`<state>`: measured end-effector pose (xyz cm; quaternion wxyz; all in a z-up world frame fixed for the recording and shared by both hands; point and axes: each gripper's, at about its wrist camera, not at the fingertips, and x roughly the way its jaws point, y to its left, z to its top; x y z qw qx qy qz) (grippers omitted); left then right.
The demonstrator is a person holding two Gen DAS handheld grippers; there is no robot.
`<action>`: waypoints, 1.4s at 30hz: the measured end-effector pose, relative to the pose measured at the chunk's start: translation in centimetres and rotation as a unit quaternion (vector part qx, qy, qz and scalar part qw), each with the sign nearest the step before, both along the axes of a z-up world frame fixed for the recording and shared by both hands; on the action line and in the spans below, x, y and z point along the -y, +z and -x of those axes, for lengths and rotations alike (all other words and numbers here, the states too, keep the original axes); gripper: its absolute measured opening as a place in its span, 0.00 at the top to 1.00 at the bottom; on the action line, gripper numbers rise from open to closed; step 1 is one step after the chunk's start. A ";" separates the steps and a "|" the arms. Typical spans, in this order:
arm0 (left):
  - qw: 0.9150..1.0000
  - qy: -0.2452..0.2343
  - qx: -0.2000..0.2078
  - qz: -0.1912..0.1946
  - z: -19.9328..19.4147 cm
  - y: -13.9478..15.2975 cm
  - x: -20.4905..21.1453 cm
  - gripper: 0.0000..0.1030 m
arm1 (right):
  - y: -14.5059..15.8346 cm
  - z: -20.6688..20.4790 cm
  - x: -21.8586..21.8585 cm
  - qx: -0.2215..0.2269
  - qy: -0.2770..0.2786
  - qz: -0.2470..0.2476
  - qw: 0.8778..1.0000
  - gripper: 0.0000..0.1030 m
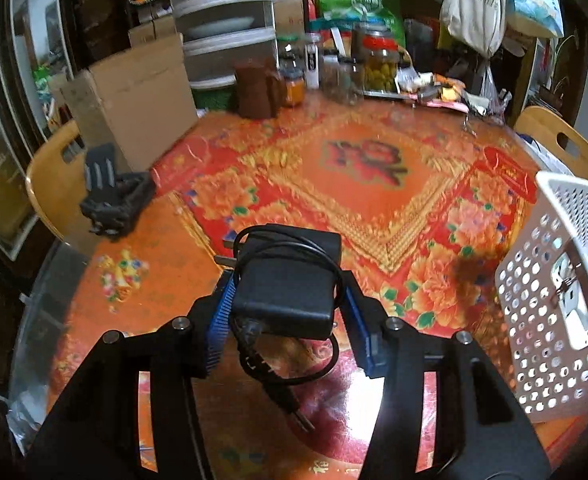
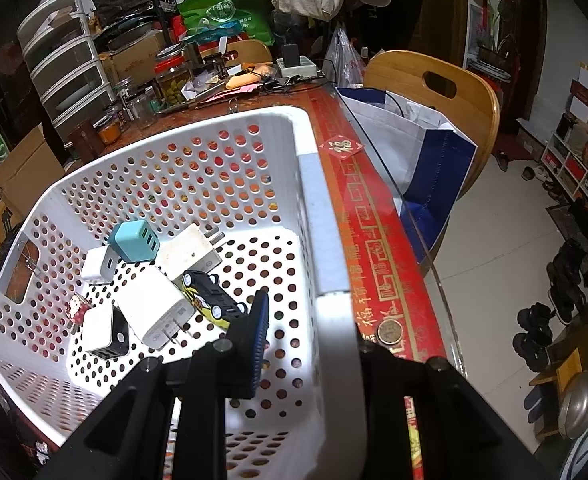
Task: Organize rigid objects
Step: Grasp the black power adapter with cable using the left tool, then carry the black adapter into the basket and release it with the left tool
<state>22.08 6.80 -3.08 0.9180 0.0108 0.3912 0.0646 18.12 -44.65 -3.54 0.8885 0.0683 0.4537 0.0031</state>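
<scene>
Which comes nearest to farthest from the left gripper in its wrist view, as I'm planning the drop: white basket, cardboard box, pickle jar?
1. White basket, beside the left gripper, right.
2. Cardboard box, far left.
3. Pickle jar, table's far edge.

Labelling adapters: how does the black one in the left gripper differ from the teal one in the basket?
The black adapter is black, has a cable looped around it, and sits between the left gripper fingers above the table. The teal adapter is teal, cable-free, shows three ports, and lies loose in the white basket. Both are boxy plug-in chargers.
</scene>
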 end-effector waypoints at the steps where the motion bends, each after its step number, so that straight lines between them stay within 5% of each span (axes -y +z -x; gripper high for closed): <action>1: 1.000 -0.001 0.005 -0.003 0.3 0.8 0.1 0.53 | 0.0 0.0 0.0 0.000 0.000 0.000 1.000 0.77; 11: 0.997 -0.026 0.063 -0.039 2.9 8.4 3.8 0.53 | 0.0 -0.2 -0.1 -0.001 0.004 0.003 1.000 0.77; 20: 0.994 -0.052 0.077 -0.054 3.3 11.7 7.5 0.53 | 0.0 -0.2 -0.2 -0.001 0.007 0.005 1.000 0.76; 32: 0.987 -0.116 0.084 -0.072 3.4 13.2 14.3 0.53 | 0.1 -0.2 -0.3 0.000 0.008 0.005 1.000 0.76; 42: 0.981 -0.175 0.053 -0.071 2.3 11.7 20.7 0.53 | 0.2 -0.3 -0.5 0.001 0.010 0.004 1.000 0.76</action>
